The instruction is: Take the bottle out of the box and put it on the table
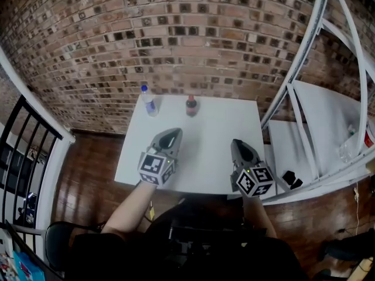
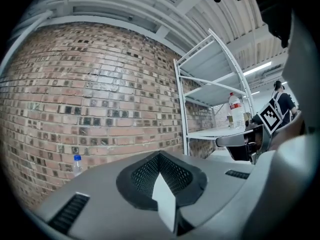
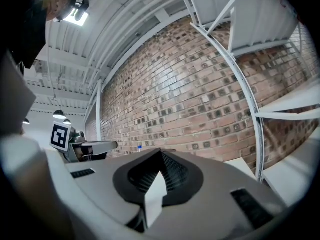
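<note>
A clear water bottle [image 1: 149, 101] with a blue cap and a dark bottle [image 1: 191, 105] with a red cap stand upright at the far edge of the white table [image 1: 222, 127]. No box is in view. My left gripper [image 1: 172, 133] is over the table's near left part, shut and empty, well short of the bottles. My right gripper [image 1: 238, 143] is beside it over the near right part, also shut and empty. In the left gripper view the jaws [image 2: 161, 156] meet, with the water bottle [image 2: 77, 165] far off to the left. In the right gripper view the jaws [image 3: 160, 155] meet too.
A brick wall [image 1: 176, 34] runs behind the table. A white shelving rack [image 1: 304, 98] stands close on the right, with a bottle [image 2: 235, 110] on one shelf and a black object [image 1: 291, 179] on a lower one. A black railing [image 1: 23, 151] is at the left.
</note>
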